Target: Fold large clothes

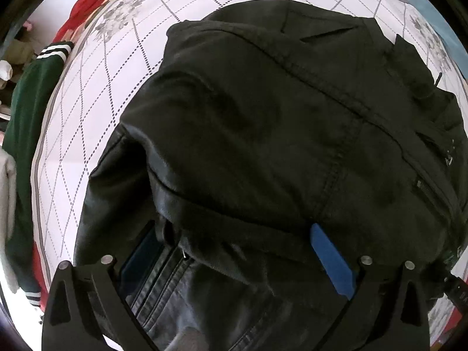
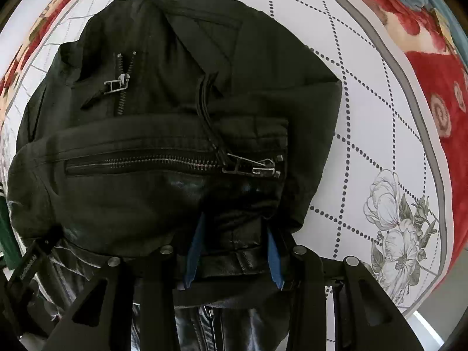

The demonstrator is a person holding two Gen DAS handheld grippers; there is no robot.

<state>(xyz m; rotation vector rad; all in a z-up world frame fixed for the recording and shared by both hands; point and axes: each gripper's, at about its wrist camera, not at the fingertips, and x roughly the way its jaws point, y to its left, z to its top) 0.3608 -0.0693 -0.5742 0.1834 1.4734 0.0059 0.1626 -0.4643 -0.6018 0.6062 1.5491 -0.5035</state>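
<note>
Your black leather jacket [image 1: 263,122] lies bunched in the middle of the bed, on a white sheet [image 1: 96,111] with a dotted diamond grid and grey flower prints. Your left gripper [image 1: 234,251] sits at the jacket's near edge with its blue-padded fingers [image 1: 330,260] spread wide apart; a thick fold of leather fills the gap between them, though neither pad is visibly pressing it. From the right wrist camera, your right gripper [image 2: 234,251] has its blue fingers [image 2: 194,251] much closer together, pinching a ribbed band of the jacket's hem at the near edge. Beyond that grip a long pocket zipper [image 2: 163,162] runs left to right across the jacket, its metal pull [image 2: 257,166] at the right end. A second, shorter zipper [image 2: 124,84] sits farther back on the left. Off the sheet's left side you've got a green garment with white stripes [image 1: 32,99], and a red floral blanket [image 2: 433,67] shows along the far right.
</note>
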